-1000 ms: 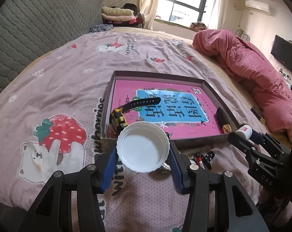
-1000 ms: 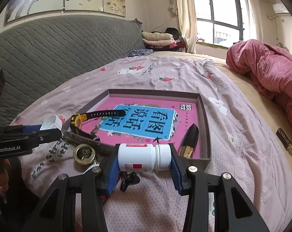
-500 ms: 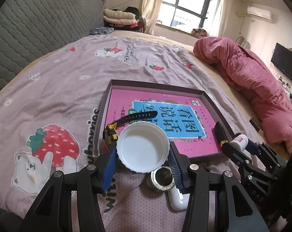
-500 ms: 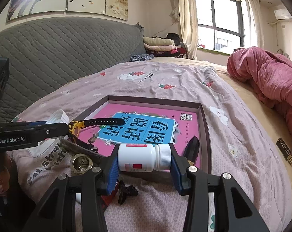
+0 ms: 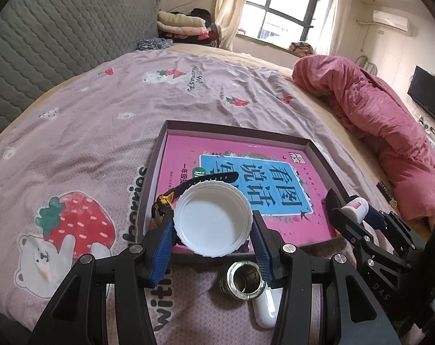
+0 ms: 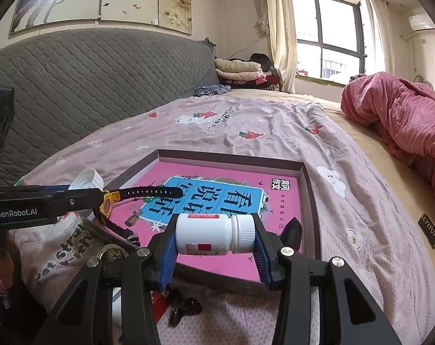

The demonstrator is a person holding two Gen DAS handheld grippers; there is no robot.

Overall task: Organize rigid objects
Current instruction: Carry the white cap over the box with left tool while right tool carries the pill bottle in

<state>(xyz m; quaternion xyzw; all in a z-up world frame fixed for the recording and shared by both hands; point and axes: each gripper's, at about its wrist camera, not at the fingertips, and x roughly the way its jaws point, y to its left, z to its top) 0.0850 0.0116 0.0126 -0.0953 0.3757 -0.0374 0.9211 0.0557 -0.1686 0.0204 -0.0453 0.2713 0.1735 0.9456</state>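
Left gripper [image 5: 213, 225] clamped on white lid [image 5: 213, 218], hollow side toward camera; compared with a second ago it now sits over near-left corner of tray [image 5: 234, 128], not short of it. Metal ring [image 5: 244, 281] and white tube [image 5: 265, 309], barely visible before, now plain below the fingers on the bedsheet [image 5: 102, 120]. Right gripper [image 6: 214, 237] clamped on white pill bottle [image 6: 214, 234] lying sideways, cap to the right, over tray's near edge; hardly changed. Pink book [image 5: 246, 172] lies in tray, watch [image 6: 148, 194] strap across it. Only right view shows black clip [image 6: 185, 309] on sheet under the gripper and black wedge piece [image 6: 292, 228] in tray's right side clearly. Left view alone shows the TV [image 5: 429, 103].
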